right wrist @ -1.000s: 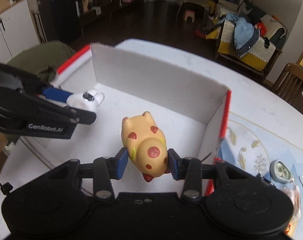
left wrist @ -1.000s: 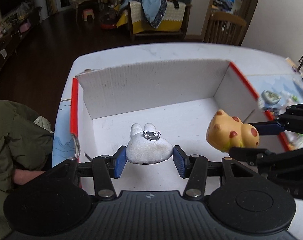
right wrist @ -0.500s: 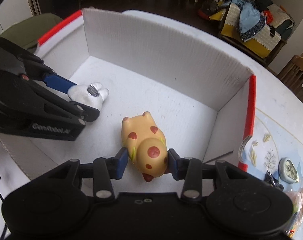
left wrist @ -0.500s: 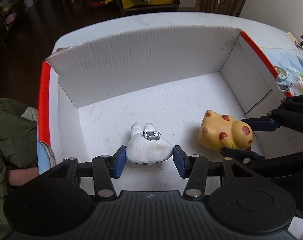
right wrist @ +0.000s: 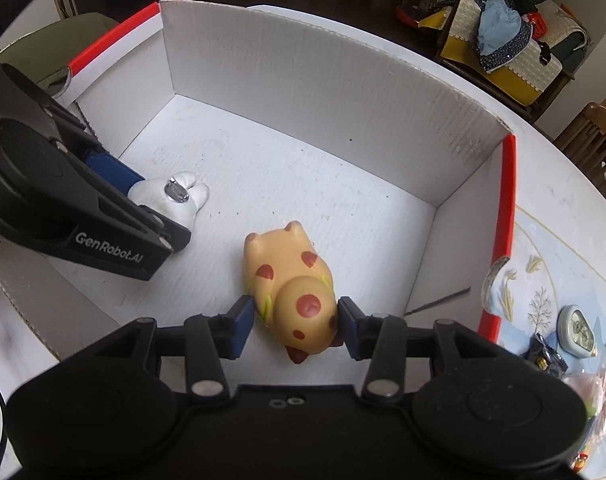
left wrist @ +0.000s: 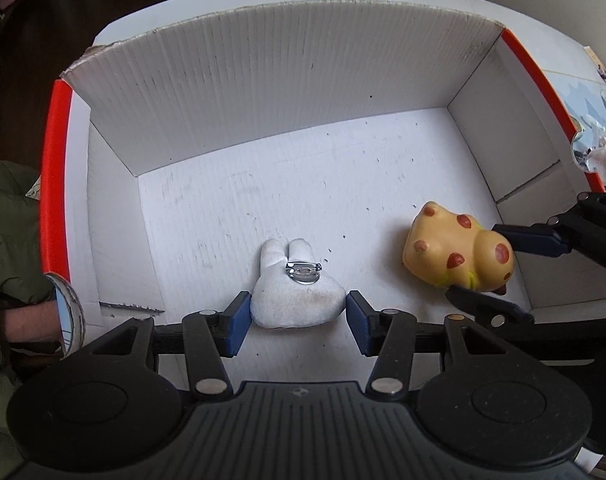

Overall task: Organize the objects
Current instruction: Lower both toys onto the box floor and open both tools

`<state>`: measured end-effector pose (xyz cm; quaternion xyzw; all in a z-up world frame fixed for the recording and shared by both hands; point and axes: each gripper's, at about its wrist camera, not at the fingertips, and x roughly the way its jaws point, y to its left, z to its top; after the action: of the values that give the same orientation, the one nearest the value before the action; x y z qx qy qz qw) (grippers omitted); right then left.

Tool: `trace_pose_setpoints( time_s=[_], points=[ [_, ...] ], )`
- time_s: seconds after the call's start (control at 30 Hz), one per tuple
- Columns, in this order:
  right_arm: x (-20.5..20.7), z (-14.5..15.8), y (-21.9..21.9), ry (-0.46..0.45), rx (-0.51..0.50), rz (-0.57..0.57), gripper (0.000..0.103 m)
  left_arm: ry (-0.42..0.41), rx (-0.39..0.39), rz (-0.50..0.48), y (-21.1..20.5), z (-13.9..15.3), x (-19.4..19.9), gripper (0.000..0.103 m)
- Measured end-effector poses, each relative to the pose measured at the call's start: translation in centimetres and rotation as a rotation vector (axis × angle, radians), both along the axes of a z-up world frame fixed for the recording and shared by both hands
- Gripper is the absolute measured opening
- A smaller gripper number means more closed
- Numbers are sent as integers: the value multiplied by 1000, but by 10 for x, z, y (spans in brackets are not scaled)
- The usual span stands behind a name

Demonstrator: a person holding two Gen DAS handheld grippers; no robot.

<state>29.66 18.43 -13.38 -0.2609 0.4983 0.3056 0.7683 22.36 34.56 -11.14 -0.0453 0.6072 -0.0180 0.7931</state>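
Observation:
A white rabbit-shaped plush pin [left wrist: 297,298] with a metal clasp lies on the floor of a white cardboard box [left wrist: 283,80]. My left gripper [left wrist: 297,318] has its blue pads either side of it, with small gaps showing. A yellow toy with red spots [right wrist: 291,288] rests on the box floor between the pads of my right gripper [right wrist: 295,322], with the pads just off its sides. The toy also shows in the left wrist view [left wrist: 459,256], and the rabbit pin in the right wrist view [right wrist: 171,196].
The box has red-edged side flaps [right wrist: 507,232] and stands on a white table [right wrist: 563,184]. A patterned mat [right wrist: 543,280] with a small oval case [right wrist: 579,330] and packets lies right of the box. A person in green sits at the left [left wrist: 7,248].
Both grippers have come down into the box with their toys, which now rest on the floor. The pads of both grippers have eased apart slightly.

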Motion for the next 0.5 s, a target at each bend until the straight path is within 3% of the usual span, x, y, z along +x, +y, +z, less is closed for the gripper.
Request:
trace_pose_setpoints(
  time_s=[0.17,0.5],
  points=[
    [-5,12,-6,-11,34,10,56,-10,-7,-4,0,4,-2,58],
    [-16,46,-34,-52,109,0,57,-103,-33,4,-2,27,-19,62]
  ],
)
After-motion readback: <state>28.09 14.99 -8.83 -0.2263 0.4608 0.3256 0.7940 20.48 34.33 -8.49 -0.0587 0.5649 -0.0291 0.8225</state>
